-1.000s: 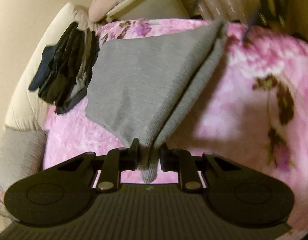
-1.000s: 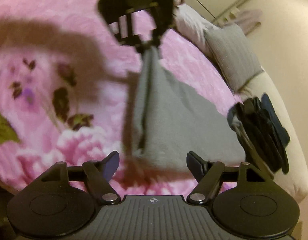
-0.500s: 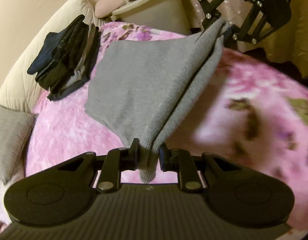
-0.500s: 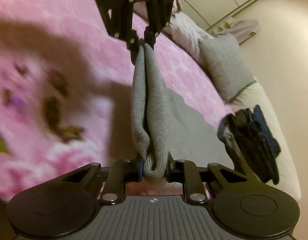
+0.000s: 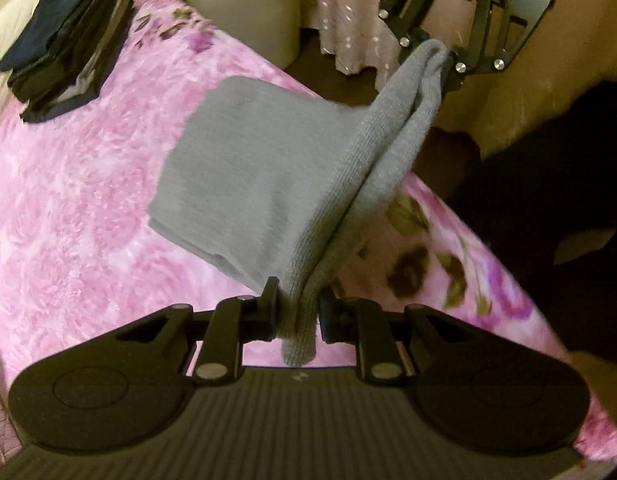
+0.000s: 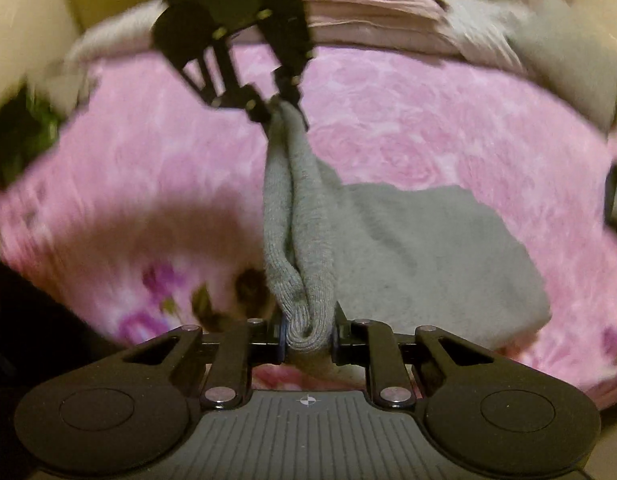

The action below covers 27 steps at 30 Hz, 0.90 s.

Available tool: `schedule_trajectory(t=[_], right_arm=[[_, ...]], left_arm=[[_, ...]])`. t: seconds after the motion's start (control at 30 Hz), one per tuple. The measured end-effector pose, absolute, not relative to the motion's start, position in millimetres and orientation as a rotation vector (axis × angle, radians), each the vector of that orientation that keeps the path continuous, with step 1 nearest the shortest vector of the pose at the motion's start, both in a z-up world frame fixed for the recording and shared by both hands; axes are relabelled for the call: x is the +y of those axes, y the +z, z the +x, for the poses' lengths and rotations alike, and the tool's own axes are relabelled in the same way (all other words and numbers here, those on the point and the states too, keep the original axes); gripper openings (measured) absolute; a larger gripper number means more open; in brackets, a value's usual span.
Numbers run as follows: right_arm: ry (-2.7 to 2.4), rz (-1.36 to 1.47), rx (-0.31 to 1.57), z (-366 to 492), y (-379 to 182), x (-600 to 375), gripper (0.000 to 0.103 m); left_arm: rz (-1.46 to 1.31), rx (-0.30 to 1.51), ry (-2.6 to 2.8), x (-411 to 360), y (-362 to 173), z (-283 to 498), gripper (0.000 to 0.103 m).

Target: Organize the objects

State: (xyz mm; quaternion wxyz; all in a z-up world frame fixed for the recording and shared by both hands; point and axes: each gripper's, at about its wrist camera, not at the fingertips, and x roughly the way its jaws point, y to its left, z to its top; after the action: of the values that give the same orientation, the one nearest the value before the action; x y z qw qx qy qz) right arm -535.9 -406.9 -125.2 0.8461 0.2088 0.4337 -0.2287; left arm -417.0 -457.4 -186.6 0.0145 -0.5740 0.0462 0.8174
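Observation:
A folded grey knit garment (image 5: 264, 168) hangs stretched between my two grippers above a pink floral blanket (image 5: 76, 208). My left gripper (image 5: 296, 312) is shut on one corner of its folded edge. My right gripper (image 6: 308, 338) is shut on the other corner. The garment (image 6: 420, 256) hangs down from that edge toward the blanket (image 6: 408, 120). Each gripper shows in the other's view: the right one (image 5: 440, 60) at the top, the left one (image 6: 284, 110) at the upper middle.
A pile of dark folded clothes (image 5: 56, 60) lies on the blanket's far left by a cream sofa edge. A beige bin (image 5: 244, 4) and a pink curtain (image 5: 348, 16) stand beyond the bed. Grey and pink pillows (image 6: 568, 60) line the far side.
My right gripper closed on the garment's free corner. Both grippers then lifted and swung the stretched garment across the blanket, away from the dark clothes pile.

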Motion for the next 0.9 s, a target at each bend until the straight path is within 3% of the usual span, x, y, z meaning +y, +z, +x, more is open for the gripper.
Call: schedule_trajectory(t=[0.23,0.47,0.7,0.9], right_arm=[[-0.480,0.727,0.779,-604,-131,-525,0.016],[-0.508,1.085,0.627,-664,-212,-603,0.017],[-0.589,1.309,0.446,-702,-252,-623,0.017],[-0.739,1.358,0.377,-713,-234,-604,0.019]], left_arm=[[-1.831,-0.039,2.505,-560,-187,-488,0.017],[-1.917,-0.310,2.423,-631,-256,-531,0.022],[-1.929,-0.489,2.425,-664,-292,-540,0.022],[-1.919,-0.580,2.482,-669,-298,-537,0.022]])
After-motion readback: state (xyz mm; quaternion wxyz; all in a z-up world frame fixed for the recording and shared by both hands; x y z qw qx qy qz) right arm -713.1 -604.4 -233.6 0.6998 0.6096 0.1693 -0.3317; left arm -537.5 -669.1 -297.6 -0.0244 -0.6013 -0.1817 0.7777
